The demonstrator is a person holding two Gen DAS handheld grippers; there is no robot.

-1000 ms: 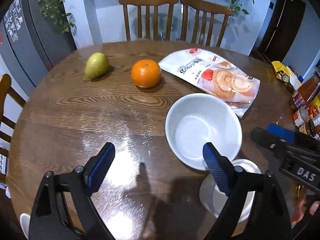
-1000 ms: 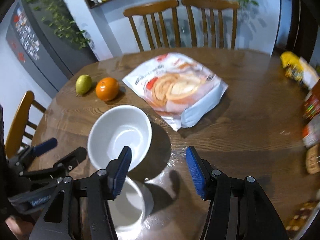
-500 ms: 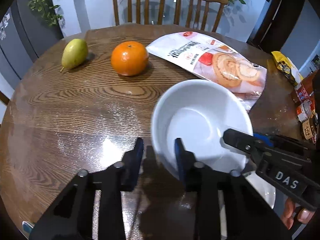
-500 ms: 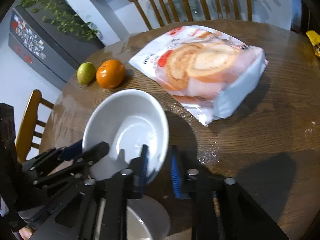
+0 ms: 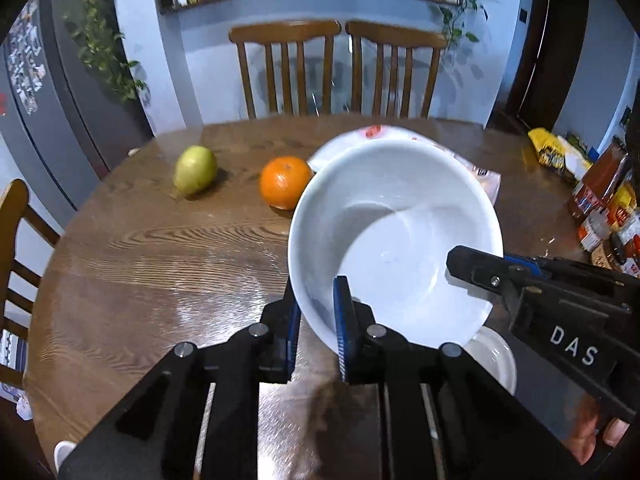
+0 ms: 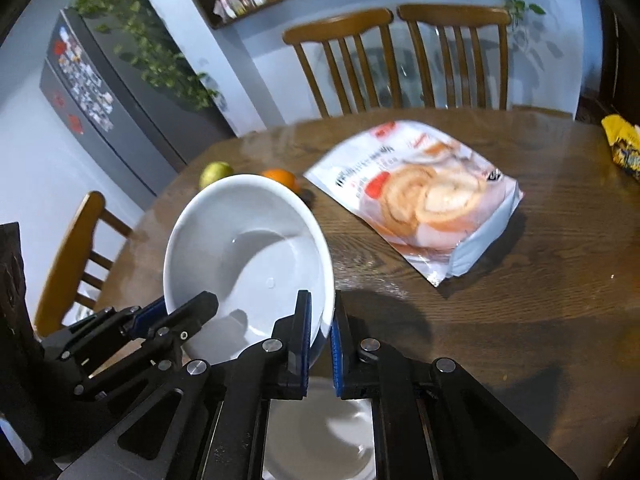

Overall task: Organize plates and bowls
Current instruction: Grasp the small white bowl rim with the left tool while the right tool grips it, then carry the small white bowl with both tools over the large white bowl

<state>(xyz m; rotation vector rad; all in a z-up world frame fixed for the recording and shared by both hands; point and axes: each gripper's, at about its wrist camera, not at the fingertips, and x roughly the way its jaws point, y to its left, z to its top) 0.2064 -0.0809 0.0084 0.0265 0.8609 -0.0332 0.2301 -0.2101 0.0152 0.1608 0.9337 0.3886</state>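
The white bowl (image 5: 394,240) is off the table (image 5: 160,264), tilted, held by both grippers at once. The left gripper (image 5: 316,320) has its fingers clamped on the rim at the bowl's 7 o'clock in the left wrist view, one blue pad inside and one outside the wall. The right gripper (image 6: 320,330) grips the rim the same way, at about 5 o'clock in its own view; in the left view it reaches in from 3 o'clock. Directly beneath the bowl sits a second white dish (image 6: 320,440) on the table (bowl or plate, I cannot tell), showing between the right fingers. Toward 12 o'clock past the bowl lie an orange (image 5: 285,182) and, at its 9 o'clock, a pear (image 5: 195,170). A snack bag (image 6: 420,200) lies at the bowl's 2 o'clock in the right view, apart from it.
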